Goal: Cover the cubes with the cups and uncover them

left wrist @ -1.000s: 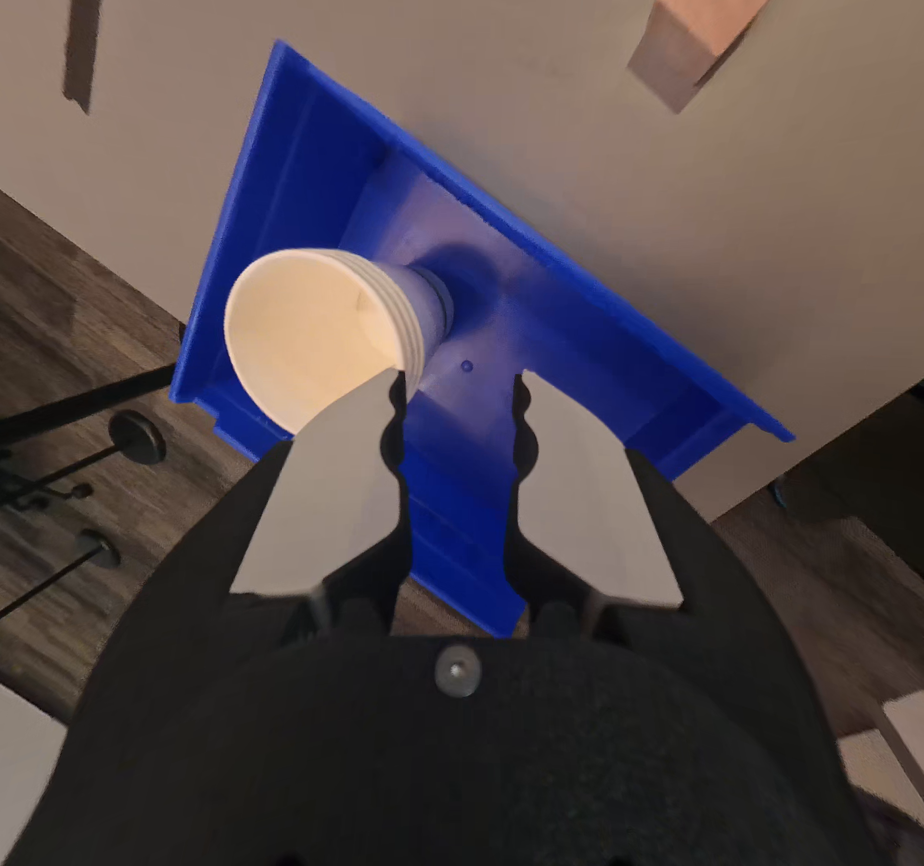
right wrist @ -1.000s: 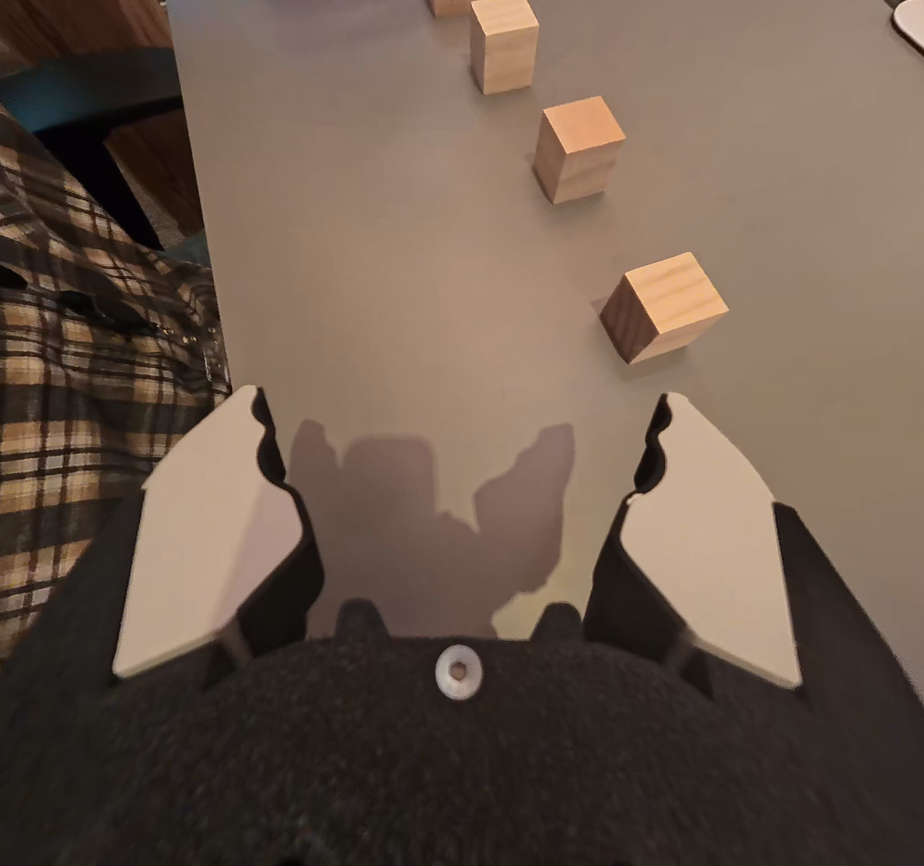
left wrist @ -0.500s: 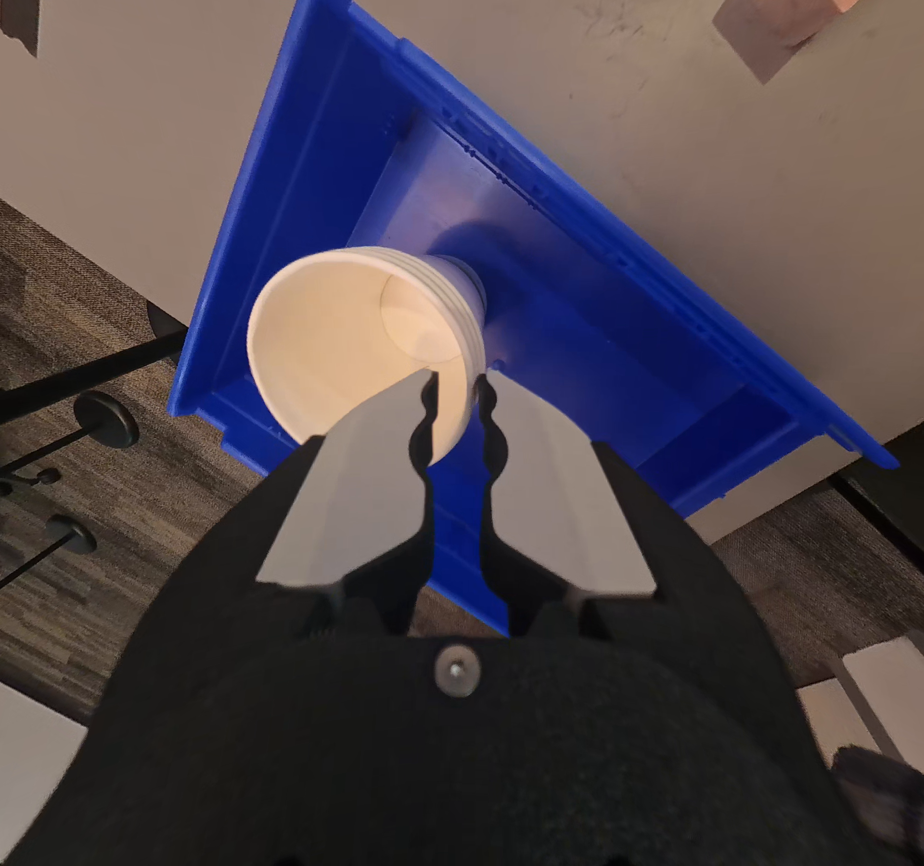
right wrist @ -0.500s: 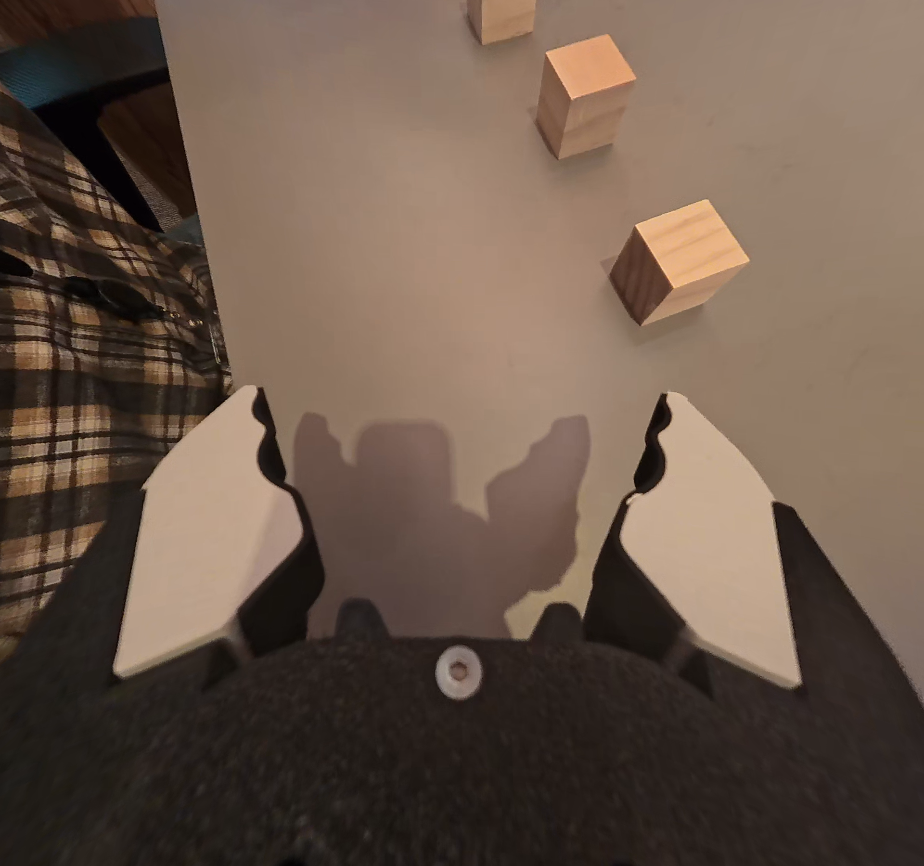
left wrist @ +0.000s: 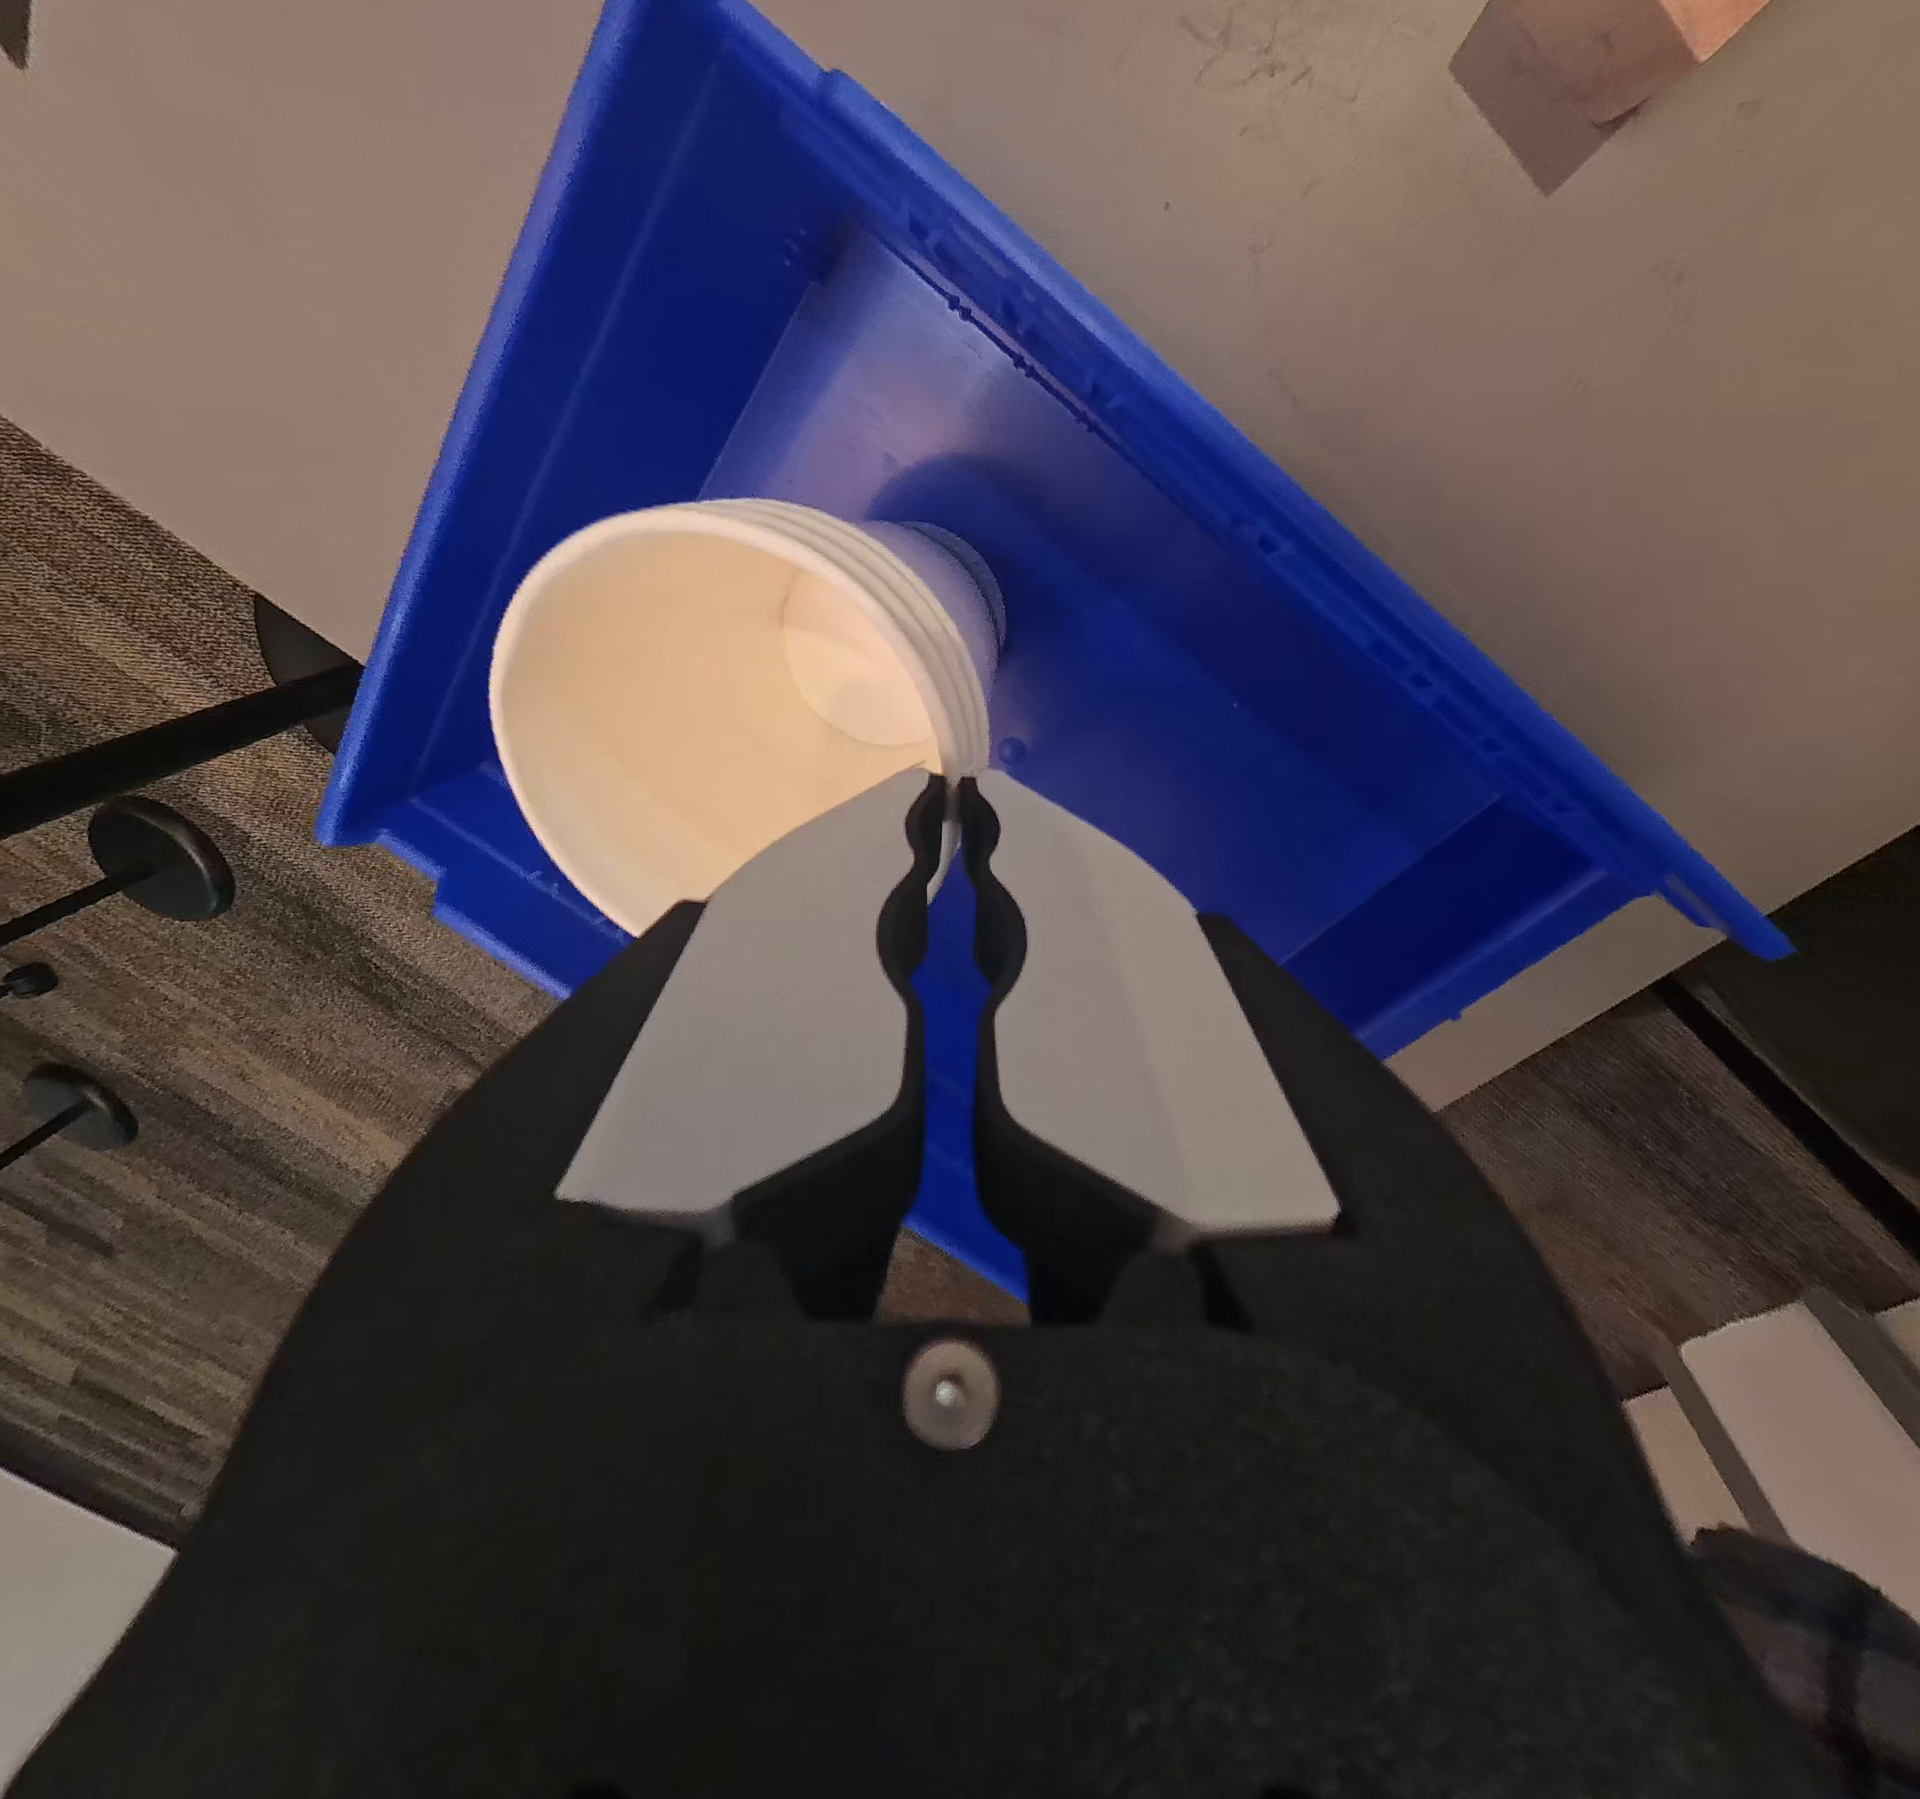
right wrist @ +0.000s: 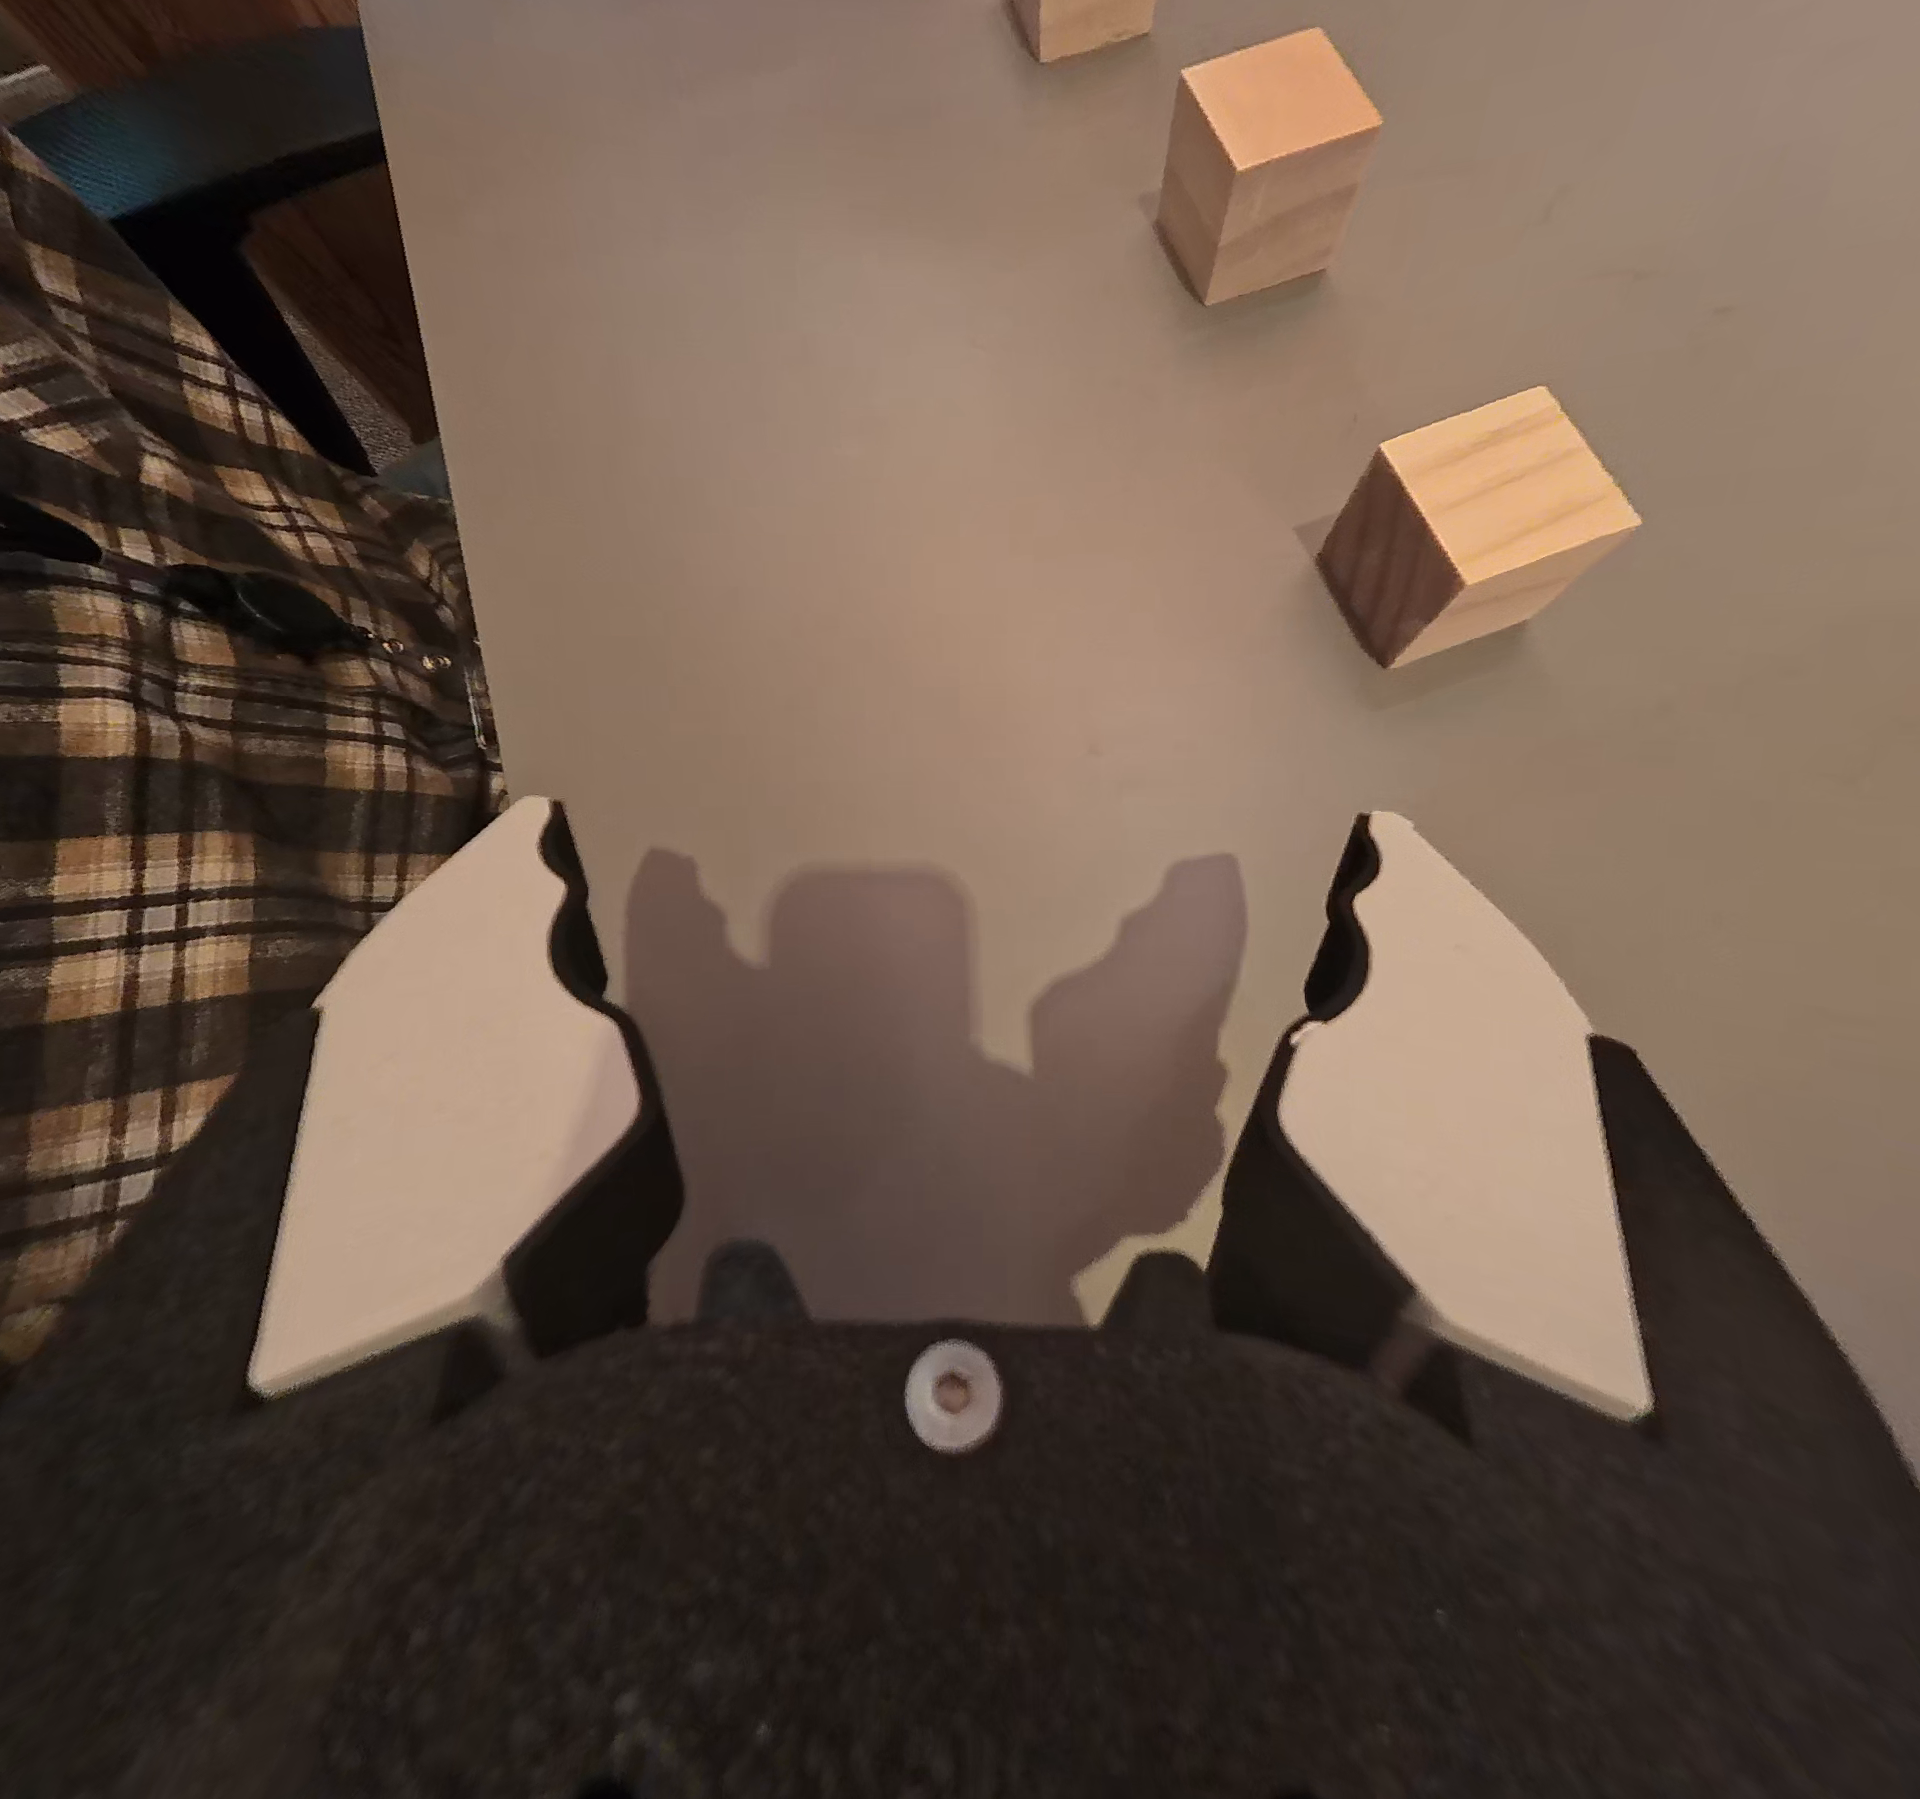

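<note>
Only the left wrist view shows the left gripper (left wrist: 954,788) pinching the rim of the white cup stack (left wrist: 727,700) standing in the blue bin (left wrist: 644,315), while the right wrist view shows the right gripper (right wrist: 961,830) spread wide and empty above the worktop (right wrist: 831,399), three wooden cubes (right wrist: 1475,523) lined up ahead to the right of its fingers (right wrist: 457,1074).

Your left gripper (left wrist: 954,793) points steeply downward, its jaws closed to a sliver and pinching the near rim of the stack of white paper cups (left wrist: 727,700). Your right gripper (right wrist: 961,876) hangs low over the surface, jaws spread wide, holding nothing.
</note>
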`<control>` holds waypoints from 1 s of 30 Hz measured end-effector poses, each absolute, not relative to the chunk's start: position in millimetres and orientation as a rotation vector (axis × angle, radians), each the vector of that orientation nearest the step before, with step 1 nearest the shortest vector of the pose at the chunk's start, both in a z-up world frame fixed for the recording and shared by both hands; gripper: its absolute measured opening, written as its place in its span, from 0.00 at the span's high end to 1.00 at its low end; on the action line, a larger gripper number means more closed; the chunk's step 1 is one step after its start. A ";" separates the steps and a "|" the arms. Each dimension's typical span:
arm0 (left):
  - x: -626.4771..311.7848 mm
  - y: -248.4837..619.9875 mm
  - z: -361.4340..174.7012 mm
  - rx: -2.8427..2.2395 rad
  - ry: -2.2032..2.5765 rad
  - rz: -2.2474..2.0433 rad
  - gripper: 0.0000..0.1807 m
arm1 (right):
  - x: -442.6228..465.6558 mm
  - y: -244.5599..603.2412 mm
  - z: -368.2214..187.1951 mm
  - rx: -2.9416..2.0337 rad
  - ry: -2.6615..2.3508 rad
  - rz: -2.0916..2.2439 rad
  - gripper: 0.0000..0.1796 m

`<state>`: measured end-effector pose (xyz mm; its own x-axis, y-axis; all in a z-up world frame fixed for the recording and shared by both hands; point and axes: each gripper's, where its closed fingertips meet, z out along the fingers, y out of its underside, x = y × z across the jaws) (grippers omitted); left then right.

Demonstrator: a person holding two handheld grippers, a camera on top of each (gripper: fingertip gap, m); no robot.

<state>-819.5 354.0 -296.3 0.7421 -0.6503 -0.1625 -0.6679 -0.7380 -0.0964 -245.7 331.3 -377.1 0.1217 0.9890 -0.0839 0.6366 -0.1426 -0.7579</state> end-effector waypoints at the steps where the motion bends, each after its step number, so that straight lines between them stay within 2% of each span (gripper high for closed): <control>1: -819.7 354.4 -294.5 -2.788 1.061 0.185 0.99 | -246.1 330.4 -377.7 -1.846 -1.574 0.819 0.27; 30: -811.9 355.1 -271.3 -2.741 1.056 0.278 0.98 | -248.5 316.1 -391.4 -1.868 -1.612 0.902 0.32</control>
<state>-811.9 355.1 -271.3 0.7286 -0.6410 -0.2413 -0.6768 -0.7279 -0.1099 -248.5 316.1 -391.4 0.0754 0.9850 -0.1550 0.6471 -0.1666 -0.7440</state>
